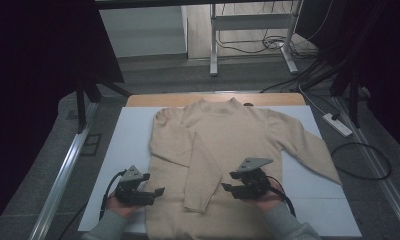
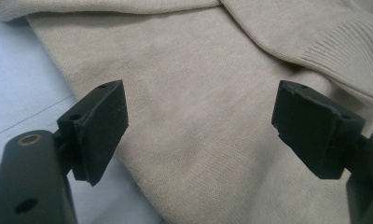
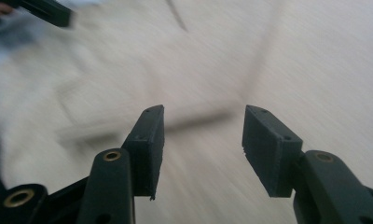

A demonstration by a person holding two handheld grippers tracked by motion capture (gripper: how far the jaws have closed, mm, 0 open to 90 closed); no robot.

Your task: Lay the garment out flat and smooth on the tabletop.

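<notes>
Folding of the beige knit sweater [image 1: 228, 145], spread mid-frame on the white table [image 1: 128, 145], stands one sleeve in; left gripper [image 1: 155, 192] and right gripper [image 1: 227, 187], both wide and empty, probably take the lower-right sleeve next.

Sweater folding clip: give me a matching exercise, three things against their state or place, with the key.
1. sweater
2. folded sleeve
3. left gripper
4. right gripper

A. lies across the body, cuff toward the person
B. open at the garment's left edge
C. beige, flat on the white mat
D. open, beside the cuff

Pairs: 1-C, 2-A, 3-B, 4-D
</notes>
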